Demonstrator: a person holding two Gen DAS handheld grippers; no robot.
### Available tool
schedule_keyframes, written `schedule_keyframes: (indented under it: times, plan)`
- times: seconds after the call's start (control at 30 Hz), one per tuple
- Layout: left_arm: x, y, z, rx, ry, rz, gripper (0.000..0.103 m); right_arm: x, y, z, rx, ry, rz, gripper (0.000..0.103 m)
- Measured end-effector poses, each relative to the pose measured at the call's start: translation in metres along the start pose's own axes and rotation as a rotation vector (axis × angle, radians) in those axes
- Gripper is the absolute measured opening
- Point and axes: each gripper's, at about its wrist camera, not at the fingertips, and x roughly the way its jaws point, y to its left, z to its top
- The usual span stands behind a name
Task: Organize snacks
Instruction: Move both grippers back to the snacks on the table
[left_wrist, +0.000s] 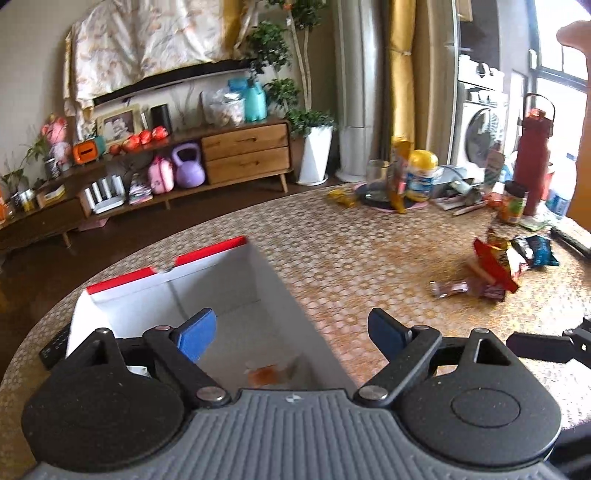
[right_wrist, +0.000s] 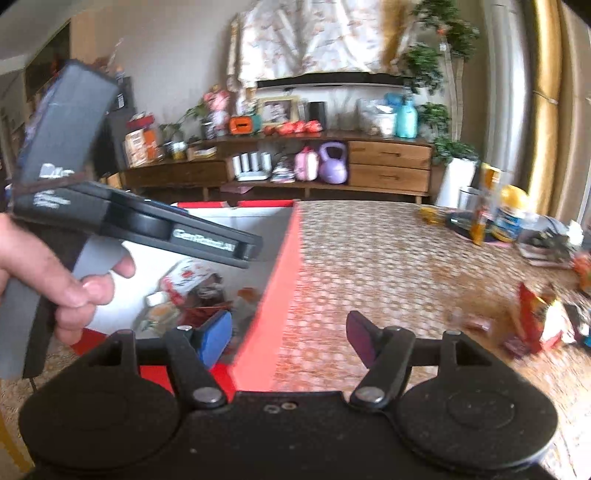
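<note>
A red-and-white box (left_wrist: 166, 284) stands open on the patterned table, and its red side wall (right_wrist: 284, 280) runs up the middle of the right wrist view. Several snack packets (right_wrist: 188, 291) lie inside it; one orange packet (left_wrist: 269, 373) shows on its floor. More snack packets (left_wrist: 495, 266) lie in a loose pile on the table to the right (right_wrist: 535, 317). My left gripper (left_wrist: 291, 338) is open and empty, straddling the box's right wall. A hand (right_wrist: 74, 291) holds it above the box. My right gripper (right_wrist: 290, 338) is open and empty over the same wall.
At the table's far side stand a yellow-lidded can (left_wrist: 421, 173), a glass (left_wrist: 376, 173), a tall red bottle (left_wrist: 533, 155) and other clutter. A dark remote (left_wrist: 55, 347) lies left of the box. A wooden cabinet (left_wrist: 243, 155) lines the wall beyond the table.
</note>
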Motion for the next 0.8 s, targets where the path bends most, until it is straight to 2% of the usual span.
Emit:
schedule_keyframes:
  times: [0.23,0.5,0.8]
  plan:
    - [-0.006,-0.034,0.002,0.007,-0.034,-0.047,0.09,-0.012,-0.044,-0.015,0.102,-0.022,-0.089,0.069]
    - [-0.005,-0.071,0.003,0.028,-0.033,-0.091,0.091,-0.024,-0.09,-0.032,0.199,-0.043,-0.18,0.069]
    - [0.003,-0.117,0.002,0.03,-0.06,-0.151,0.091,-0.039,-0.134,-0.052,0.256,-0.059,-0.268,0.069]
